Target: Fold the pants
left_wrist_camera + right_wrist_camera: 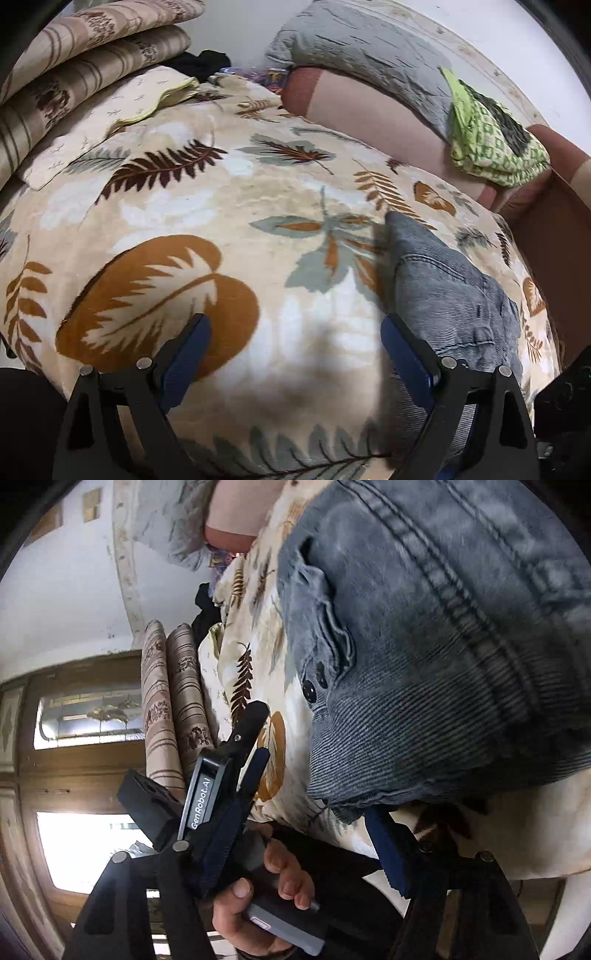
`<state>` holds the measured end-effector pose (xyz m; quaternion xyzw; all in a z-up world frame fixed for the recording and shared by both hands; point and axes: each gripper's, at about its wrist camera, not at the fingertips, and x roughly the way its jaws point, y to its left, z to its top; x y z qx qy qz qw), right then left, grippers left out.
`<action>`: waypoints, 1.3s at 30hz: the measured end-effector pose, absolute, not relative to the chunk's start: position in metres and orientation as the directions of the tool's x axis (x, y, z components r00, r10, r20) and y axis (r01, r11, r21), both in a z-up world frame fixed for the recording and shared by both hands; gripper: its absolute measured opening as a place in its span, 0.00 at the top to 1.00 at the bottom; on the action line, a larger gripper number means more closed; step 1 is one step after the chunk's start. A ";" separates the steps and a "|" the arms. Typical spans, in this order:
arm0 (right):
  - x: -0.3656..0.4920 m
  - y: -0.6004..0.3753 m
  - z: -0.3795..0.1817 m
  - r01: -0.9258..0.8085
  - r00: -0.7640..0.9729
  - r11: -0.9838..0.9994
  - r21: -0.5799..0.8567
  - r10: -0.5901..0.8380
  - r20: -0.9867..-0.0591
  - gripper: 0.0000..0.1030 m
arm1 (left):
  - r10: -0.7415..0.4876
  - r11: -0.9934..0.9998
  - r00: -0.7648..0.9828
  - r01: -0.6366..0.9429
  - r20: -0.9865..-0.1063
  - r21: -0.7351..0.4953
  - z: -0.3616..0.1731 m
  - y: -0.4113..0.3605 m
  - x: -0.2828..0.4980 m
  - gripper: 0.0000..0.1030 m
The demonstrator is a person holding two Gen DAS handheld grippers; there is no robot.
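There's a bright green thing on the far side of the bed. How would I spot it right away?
Start at the leaf-print blanket covering the bed, then look past its far edge to the long pinkish bolster. The green cloth lies bunched on that bolster, below the grey pillow. It alone is lime green, with a checked pattern.

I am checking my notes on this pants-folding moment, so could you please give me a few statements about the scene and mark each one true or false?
1. The jeans are grey-blue denim. True.
2. The blanket under them is plain white. False: it is cream with a leaf print.
3. The left gripper has its jaws apart over bare blanket. True.
4. A green patterned cloth lies on top of the jeans. False: it lies apart from them, further back, on the brown cushions.
5. The left gripper is held by a hand. True.
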<state>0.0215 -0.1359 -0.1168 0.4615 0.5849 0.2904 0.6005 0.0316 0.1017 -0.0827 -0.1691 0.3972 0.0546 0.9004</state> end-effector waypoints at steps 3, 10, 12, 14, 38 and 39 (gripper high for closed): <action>0.021 -0.140 -0.113 0.176 0.170 0.394 0.902 0.891 -0.422 0.29 | -0.010 0.929 0.693 -0.261 -0.721 -0.264 -0.080 0.108 0.029 0.10; 0.029 -0.149 -0.142 0.236 0.240 0.257 0.937 0.919 -0.313 0.29 | 0.118 0.887 0.732 -0.381 -0.671 -0.260 -0.071 0.133 0.017 0.10; 0.021 -0.155 -0.135 0.224 0.203 0.289 0.931 0.920 -0.335 0.29 | 0.114 0.882 0.724 -0.389 -0.680 -0.266 -0.073 0.136 0.018 0.10; 0.010 -0.169 -0.123 0.178 0.177 0.350 0.920 0.908 -0.380 0.29 | 0.089 0.893 0.714 -0.366 -0.694 -0.262 -0.074 0.130 0.021 0.10; 0.089 -0.238 -0.027 -0.054 0.363 0.616 0.786 0.745 -0.559 0.21 | 0.035 0.998 0.587 0.024 -0.809 0.060 -0.086 -0.002 0.034 0.07; 0.097 -0.230 -0.034 -0.049 0.338 0.613 0.788 0.753 -0.565 0.19 | 0.023 0.999 0.577 0.025 -0.817 0.046 -0.086 0.000 0.037 0.07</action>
